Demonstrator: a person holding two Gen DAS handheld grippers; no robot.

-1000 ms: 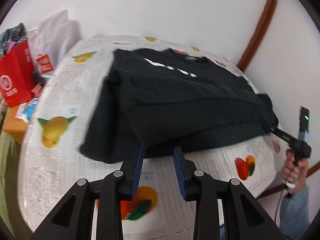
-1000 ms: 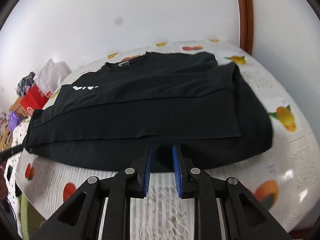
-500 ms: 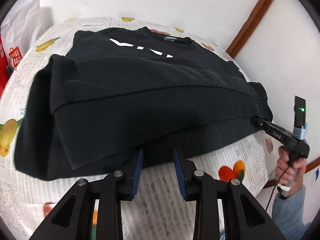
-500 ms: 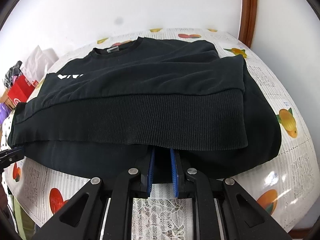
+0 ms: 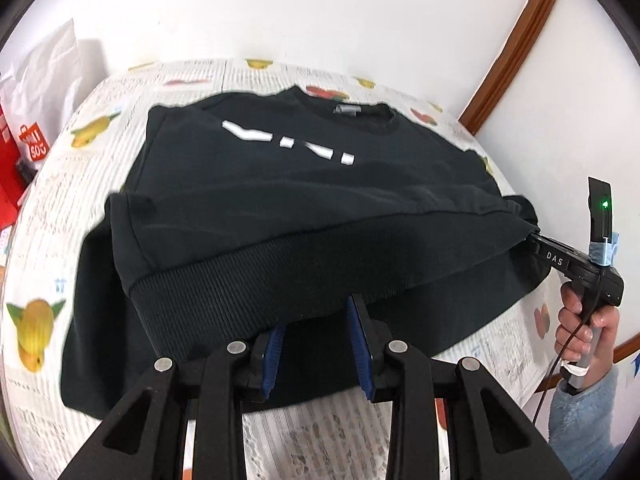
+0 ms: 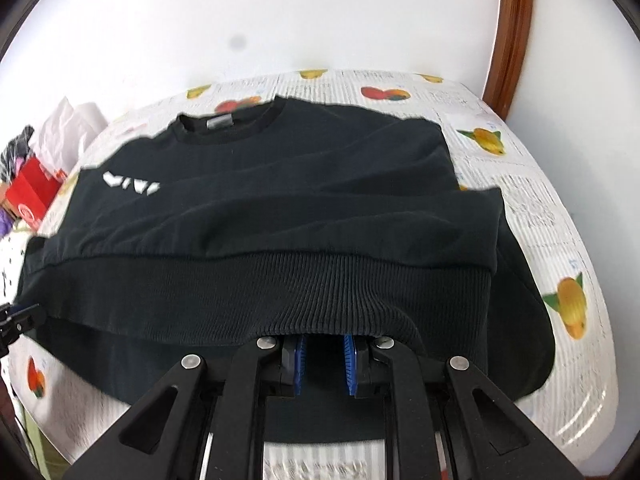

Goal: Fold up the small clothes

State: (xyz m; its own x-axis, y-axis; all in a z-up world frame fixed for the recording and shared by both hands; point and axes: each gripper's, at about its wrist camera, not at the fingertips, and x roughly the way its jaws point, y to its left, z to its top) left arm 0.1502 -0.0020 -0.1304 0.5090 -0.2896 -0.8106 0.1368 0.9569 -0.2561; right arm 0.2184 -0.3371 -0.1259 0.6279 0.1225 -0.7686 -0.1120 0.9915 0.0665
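A black sweatshirt (image 5: 304,208) with white chest lettering lies on the table, collar at the far side. Its ribbed hem (image 5: 248,280) is lifted and drapes toward the collar over the body. My left gripper (image 5: 316,320) holds the hem; the cloth hangs over its blue pads and hides the tips. My right gripper (image 6: 324,340) holds the hem (image 6: 320,280) at the other side of the sweatshirt (image 6: 280,200), tips hidden under the rib. The right gripper also shows in the left wrist view (image 5: 536,240), shut on the hem's right end.
The table wears a white cloth with fruit prints (image 5: 36,324). A red paper bag (image 5: 16,152) and white bags stand off the left edge. A white wall and brown trim (image 5: 516,40) are behind. The front table edge (image 6: 576,400) is close.
Both grippers have carried the hem up and forward toward the collar. The hem now covers more of the body, and the fingertips have disappeared under the cloth.
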